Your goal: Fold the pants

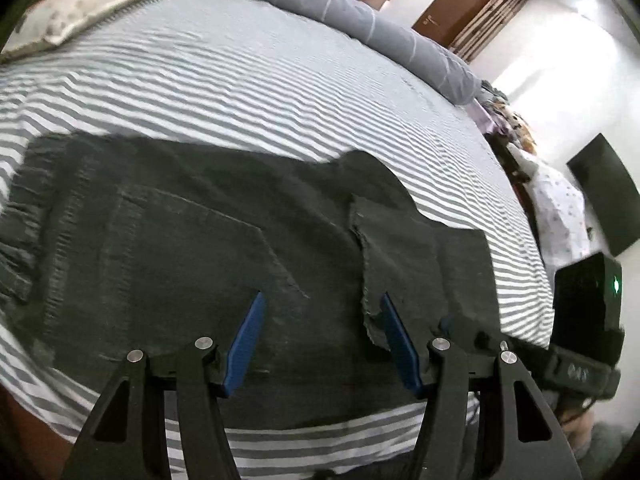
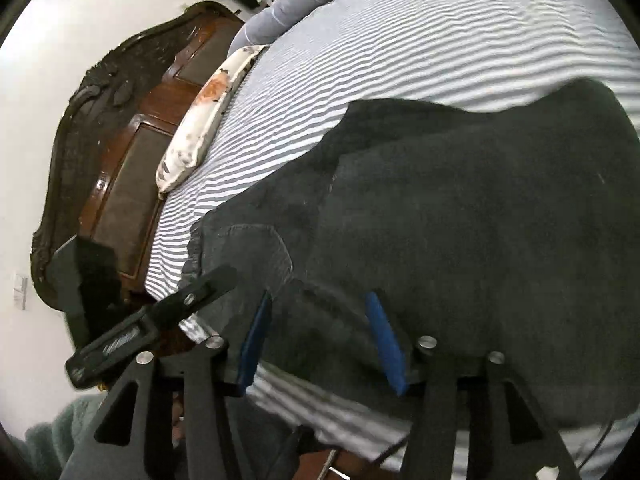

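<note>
Pants lying on the bed, folding apparently unfinished, nothing gripped.

The striped bed carries the dark pants near its front edge, waistband toward the pillow, a raw-edged layer lapped over the top, so at least one fold looks left. Left gripper and right gripper hover over the cloth, blue fingers spread, pinching nothing.
</note>
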Demonstrator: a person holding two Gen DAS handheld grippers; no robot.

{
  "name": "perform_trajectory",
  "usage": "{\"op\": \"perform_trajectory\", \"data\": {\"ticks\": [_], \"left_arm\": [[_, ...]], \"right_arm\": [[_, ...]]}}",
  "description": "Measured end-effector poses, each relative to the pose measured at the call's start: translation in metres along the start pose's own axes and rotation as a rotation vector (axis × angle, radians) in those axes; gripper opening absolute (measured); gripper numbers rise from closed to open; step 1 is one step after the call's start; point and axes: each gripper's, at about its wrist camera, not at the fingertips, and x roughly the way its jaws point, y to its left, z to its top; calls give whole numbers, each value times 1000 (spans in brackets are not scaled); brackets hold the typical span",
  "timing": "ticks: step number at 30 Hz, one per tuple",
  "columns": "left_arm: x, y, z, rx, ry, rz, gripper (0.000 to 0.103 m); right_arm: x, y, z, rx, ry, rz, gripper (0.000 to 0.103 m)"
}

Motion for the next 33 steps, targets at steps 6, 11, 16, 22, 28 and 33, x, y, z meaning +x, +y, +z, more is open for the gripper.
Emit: {"op": "perform_trajectory", "data": {"ticks": [6, 11, 16, 22, 28, 33], "left_arm": [[24, -12, -7, -15, 70, -38, 61], [42, -23, -9, -33, 105, -57, 61], [57, -32, -10, -37, 126, -45, 61], [65, -49, -15, 32, 134, -10, 30], [67, -65, -25, 93, 126, 7, 12], [67, -84, -35, 165, 131, -12, 10]], "right_arm": [[-14, -33, -38, 116, -9, 25, 54], [-17, -48, -51, 154, -16, 26, 53], [-35, -71, -49, 213, -82, 0, 53], [-79, -107, -46, 320, -211, -30, 52], [-104, -133, -46, 365, -238, -68, 10], [-124, -140, -48, 373, -285, -112, 8]]}}
